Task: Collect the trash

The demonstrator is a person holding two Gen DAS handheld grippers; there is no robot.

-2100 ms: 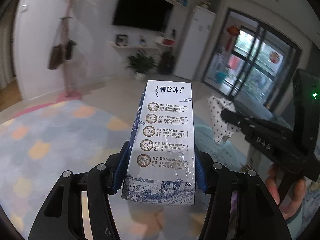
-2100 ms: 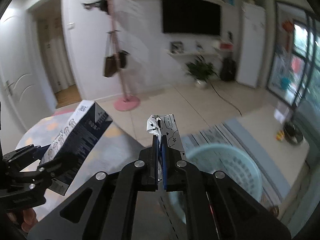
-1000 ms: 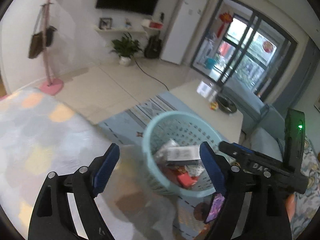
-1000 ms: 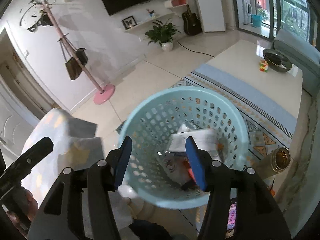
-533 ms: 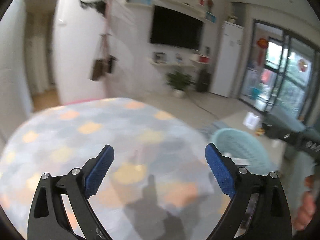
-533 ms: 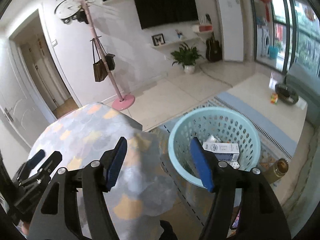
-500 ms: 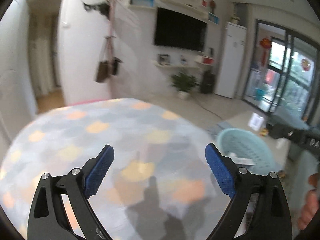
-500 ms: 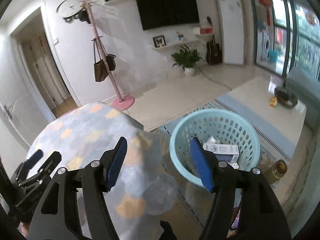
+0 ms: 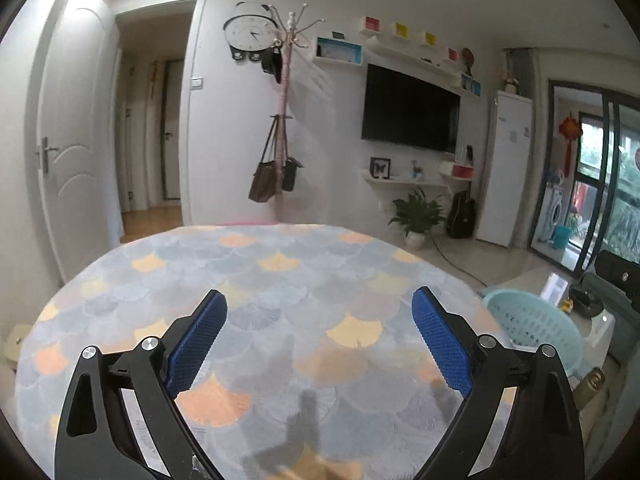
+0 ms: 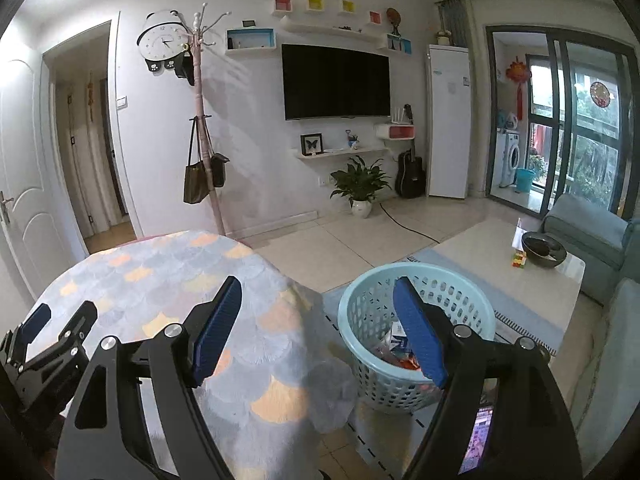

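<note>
Right wrist view gives me the widest read: the round table (image 10: 160,280) with its scale-patterned cloth fills the left, and nothing lies on the part of it I can see. I judge that is why both tools hang above it with nothing in them. Just beside the table on the floor stands the pale blue basket (image 10: 416,360), placed close, I think, so drops are short; the trash (image 10: 394,344), a carton and wrappers, lies inside it. My right gripper (image 10: 318,328) has just been opening, its jaws wide with nothing between them. My left gripper (image 9: 318,340) is spread wide too, empty, pointing across the cloth.
</note>
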